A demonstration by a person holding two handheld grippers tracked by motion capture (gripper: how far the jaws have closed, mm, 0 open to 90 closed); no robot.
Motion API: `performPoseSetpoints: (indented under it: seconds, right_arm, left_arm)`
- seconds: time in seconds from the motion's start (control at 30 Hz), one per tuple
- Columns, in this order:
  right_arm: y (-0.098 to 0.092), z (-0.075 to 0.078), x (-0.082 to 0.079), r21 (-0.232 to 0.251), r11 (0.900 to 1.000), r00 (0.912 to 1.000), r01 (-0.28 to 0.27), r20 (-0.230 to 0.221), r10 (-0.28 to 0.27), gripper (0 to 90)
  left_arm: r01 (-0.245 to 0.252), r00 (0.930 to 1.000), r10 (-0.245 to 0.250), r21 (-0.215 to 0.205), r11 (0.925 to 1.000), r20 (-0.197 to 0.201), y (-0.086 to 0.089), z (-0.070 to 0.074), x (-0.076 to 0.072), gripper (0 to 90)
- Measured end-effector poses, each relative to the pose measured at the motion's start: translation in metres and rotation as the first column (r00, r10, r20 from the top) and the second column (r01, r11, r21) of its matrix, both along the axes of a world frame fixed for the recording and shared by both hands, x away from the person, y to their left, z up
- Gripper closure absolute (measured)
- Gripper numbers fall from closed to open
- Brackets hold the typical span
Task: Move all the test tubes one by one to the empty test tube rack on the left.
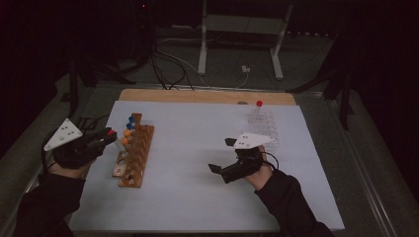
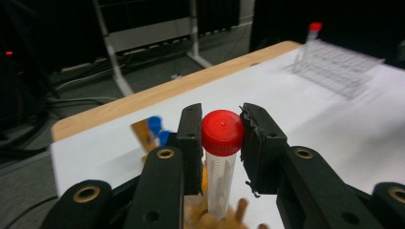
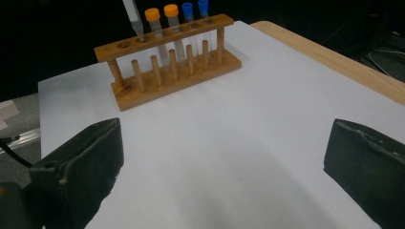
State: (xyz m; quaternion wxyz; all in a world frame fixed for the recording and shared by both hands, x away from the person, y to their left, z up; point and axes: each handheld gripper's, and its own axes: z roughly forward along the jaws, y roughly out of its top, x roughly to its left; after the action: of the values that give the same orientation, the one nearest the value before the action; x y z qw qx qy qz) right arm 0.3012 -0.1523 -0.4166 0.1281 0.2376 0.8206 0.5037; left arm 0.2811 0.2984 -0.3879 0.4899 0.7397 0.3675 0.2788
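The white rectangular table sheet carries a brown wooden tube rack at its left and a clear plastic grid rack at far right. A red-capped clear plastic tube is clamped by the left gripper over the wooden rack, while the right gripper is held spread apart above bare sheet.

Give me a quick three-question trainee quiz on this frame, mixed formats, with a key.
1. True or false: the left gripper holds a red-capped tube.
2. How many orange-capped tubes stand in the wooden rack? A) one B) two C) four
3. Fill in: the right gripper hovers with jaws ____ over the white sheet.

Key: 1 true; 2 B; 3 open.
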Motion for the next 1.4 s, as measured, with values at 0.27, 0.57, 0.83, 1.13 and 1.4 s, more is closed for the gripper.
performPoseSetpoints:
  seconds: [0.27,0.57,0.83,1.13,1.4]
  right_arm:
    - [-0.001,0.000,0.000,0.002,1.000,1.0000,0.000,-0.002,0.000,0.0]
    - [-0.002,0.000,0.001,0.000,1.000,1.0000,0.001,-0.003,-0.001,0.0]
    - [-0.004,0.000,0.002,0.000,1.000,1.0000,0.004,-0.004,-0.004,0.0]
    - [-0.005,0.002,0.002,0.003,1.000,1.0000,0.005,-0.005,-0.005,0.0]
    - [-0.018,0.014,0.009,0.019,0.999,0.9984,0.046,0.033,-0.046,0.0]
  left_arm:
    - [-0.010,0.9990,0.010,-0.002,1.0000,-0.045,0.000,-0.021,0.005,71.9]
    - [-0.012,0.9970,0.014,0.028,0.9995,-0.076,-0.006,-0.042,0.008,71.9]
    - [-0.014,0.9937,0.019,0.048,0.9987,-0.110,-0.008,-0.052,0.011,71.8]
    - [-0.006,0.9935,0.007,0.009,0.9999,-0.113,-0.004,-0.052,0.008,70.0]
    - [0.025,0.9962,-0.028,-0.038,0.9990,-0.082,-0.016,-0.031,-0.002,24.5]
